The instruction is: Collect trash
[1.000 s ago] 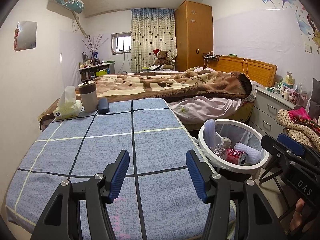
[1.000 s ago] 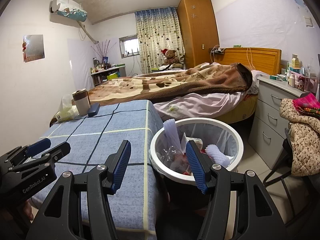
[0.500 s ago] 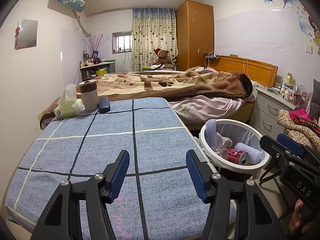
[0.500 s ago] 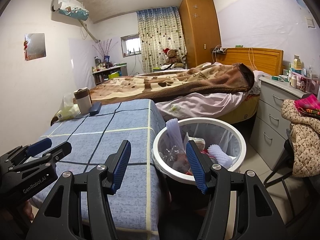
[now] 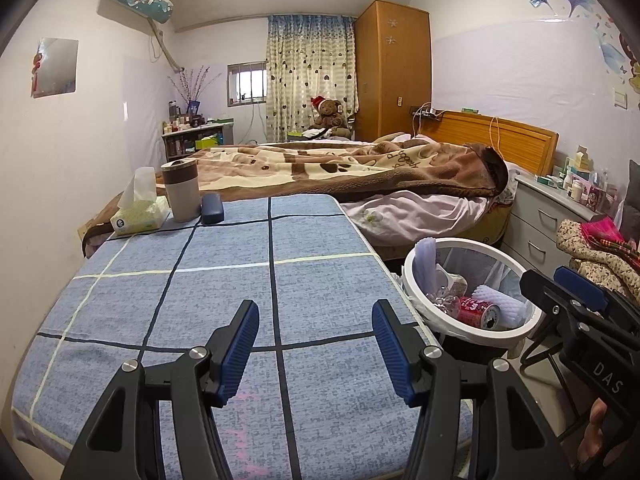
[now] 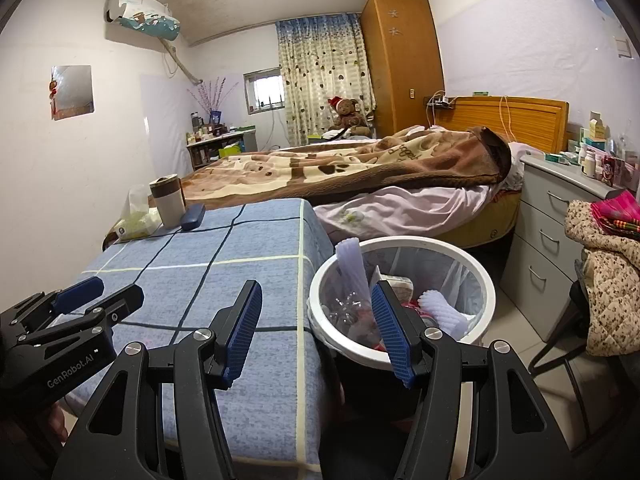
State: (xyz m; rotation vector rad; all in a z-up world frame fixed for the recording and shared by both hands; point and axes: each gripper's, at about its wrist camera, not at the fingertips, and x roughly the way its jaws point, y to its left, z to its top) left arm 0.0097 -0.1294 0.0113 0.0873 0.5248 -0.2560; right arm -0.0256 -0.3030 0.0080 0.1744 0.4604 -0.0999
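Both the left gripper (image 5: 315, 345) and right gripper (image 6: 318, 330) hold their fingers apart and empty above the bench (image 5: 224, 288), the trash bin (image 5: 416, 280) at its three o'clock edge.

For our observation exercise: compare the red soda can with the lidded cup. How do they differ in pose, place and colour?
The red soda can lies on its side; the lidded cup stands upright. The can is in the white trash bin; the cup is on the table. The can is red, the cup grey-brown. Both are cylindrical.

home bedroom | bed (image 5: 360, 168) | wardrobe (image 5: 392, 68) | teddy bear (image 5: 328, 114)
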